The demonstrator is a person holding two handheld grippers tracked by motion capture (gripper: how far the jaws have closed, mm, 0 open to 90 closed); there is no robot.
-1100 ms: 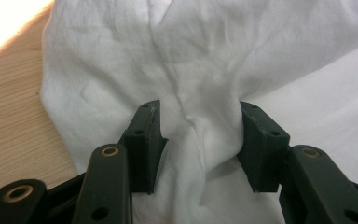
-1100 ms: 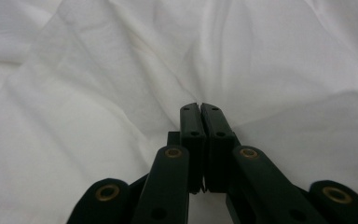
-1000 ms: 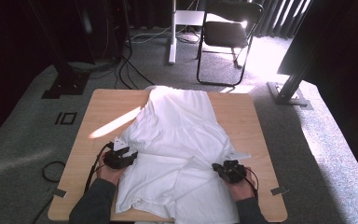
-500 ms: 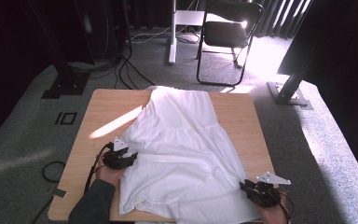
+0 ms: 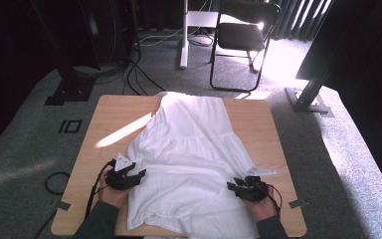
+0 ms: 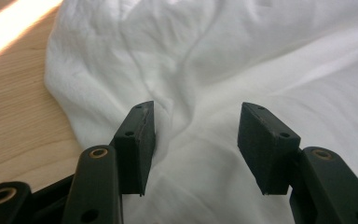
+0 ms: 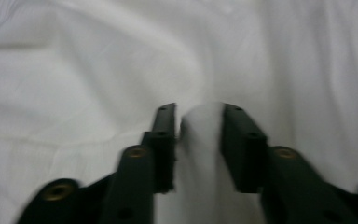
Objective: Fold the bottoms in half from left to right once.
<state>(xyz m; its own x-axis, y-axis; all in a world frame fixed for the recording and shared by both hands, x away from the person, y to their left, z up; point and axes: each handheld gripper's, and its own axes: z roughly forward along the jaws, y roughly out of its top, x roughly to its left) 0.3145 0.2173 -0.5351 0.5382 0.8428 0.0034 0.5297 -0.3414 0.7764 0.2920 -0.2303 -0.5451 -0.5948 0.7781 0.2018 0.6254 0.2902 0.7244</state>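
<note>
A white garment [image 5: 194, 144] lies spread on the wooden table [image 5: 114, 114], its near hem hanging over the front edge. My left gripper [image 5: 140, 174] rests at the garment's left edge. In the left gripper view its jaws [image 6: 196, 135] stand open over wrinkled cloth [image 6: 261, 56] with nothing pinched, and they have just been opening. My right gripper [image 5: 231, 185] sits on the garment's right side near the front. In the right gripper view its jaws [image 7: 198, 135] have just been closing, and a raised fold of the cloth [image 7: 74, 70] is squeezed between them.
Bare wood shows left of the garment, crossed by a sunlit stripe [image 5: 124, 132], and along the right edge. A black chair [image 5: 243, 37], a white stand leg [image 5: 184, 35] and floor cables [image 5: 139, 74] lie beyond the table's far side.
The right hand swung out to the table's front right corner, pulling the cloth flatter, then came back onto the garment's right side. The left gripper barely shifted.
</note>
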